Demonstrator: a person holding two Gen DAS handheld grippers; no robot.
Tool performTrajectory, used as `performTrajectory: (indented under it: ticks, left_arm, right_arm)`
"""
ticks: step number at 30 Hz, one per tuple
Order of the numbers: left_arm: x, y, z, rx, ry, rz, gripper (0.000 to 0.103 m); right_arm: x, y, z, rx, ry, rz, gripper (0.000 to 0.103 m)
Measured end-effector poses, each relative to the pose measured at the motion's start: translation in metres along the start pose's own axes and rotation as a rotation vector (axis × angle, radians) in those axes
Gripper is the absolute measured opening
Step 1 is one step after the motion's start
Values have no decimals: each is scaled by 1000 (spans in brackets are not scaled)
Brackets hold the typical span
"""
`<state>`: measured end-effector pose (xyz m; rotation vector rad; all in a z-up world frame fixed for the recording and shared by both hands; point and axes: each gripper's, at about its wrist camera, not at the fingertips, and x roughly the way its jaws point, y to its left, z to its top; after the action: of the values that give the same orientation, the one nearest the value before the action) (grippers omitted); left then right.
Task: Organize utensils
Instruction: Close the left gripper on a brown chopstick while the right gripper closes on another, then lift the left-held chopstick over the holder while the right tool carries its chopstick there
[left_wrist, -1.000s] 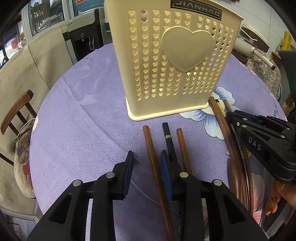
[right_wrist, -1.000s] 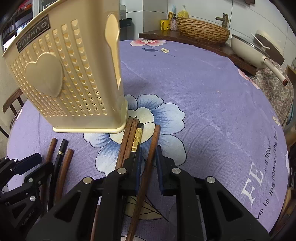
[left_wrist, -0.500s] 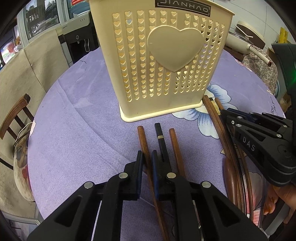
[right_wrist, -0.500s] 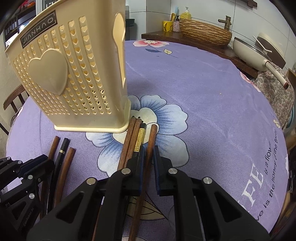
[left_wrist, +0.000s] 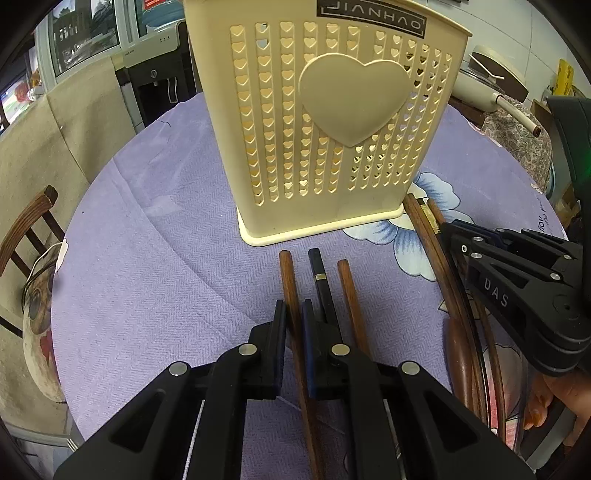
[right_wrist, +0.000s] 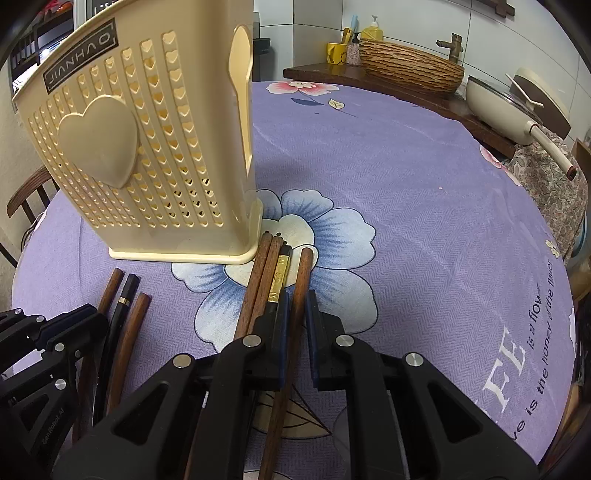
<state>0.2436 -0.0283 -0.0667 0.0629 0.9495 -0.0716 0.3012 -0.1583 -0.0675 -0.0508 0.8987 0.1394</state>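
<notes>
1. The desk (right_wrist: 424, 206), round under a purple flowered cloth, carries everything, and both grippers tip steeply down toward it from the 6 o'clock edge of their own views.
2. The cream utensil holder (left_wrist: 332, 122) stands upright at 12 o'clock in the left wrist view, its heart-pierced wall facing us; what lies inside cannot be made out through the holes.
3. Left gripper (left_wrist: 293, 314): its fingers (left_wrist: 277, 325) are squeezed tight onto the left brown chopstick (left_wrist: 287, 277), the leftmost of three lying side by side just short of the holder's base.
4. Beside it at 3 o'clock lie the black chopstick (left_wrist: 320, 277) with its thin metal band and another brown one, both flat on the cloth.
5. Right gripper (right_wrist: 297, 310): fingers (right_wrist: 312, 317) clamped down on the right brown chopstick (right_wrist: 303, 273), the outermost of a bundle of four whose tips almost touch the holder's corner.
6. In that bundle, at 9 o'clock from the gripped stick, sits a gold-banded chopstick (right_wrist: 280, 275) with two brown ones beyond.
</notes>
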Motion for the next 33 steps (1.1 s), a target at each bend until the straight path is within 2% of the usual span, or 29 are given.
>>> performTrajectory:
  ticks: [6,11,21,28,33]
  left_arm:
    - [0,2,1,-10,-5,-6,8]
    - [0,9,1,-37,-8,-33,8]
    - [-18,14,3,-60,-68,-65,8]
    - [-44,20,6,-73,-136,-81,7]
    - [-67,29,10,-95,-203,-90,7]
  right_arm:
    - [1,-5,3,18,1,21,10]
    - [4,-15,6,68,-1,71,9]
    - [-2,-27,11,122,-25,143,8]
    - [-28,-37,13,154,-102,199,8]
    - [-61,-40,17,152,-192,250,8]
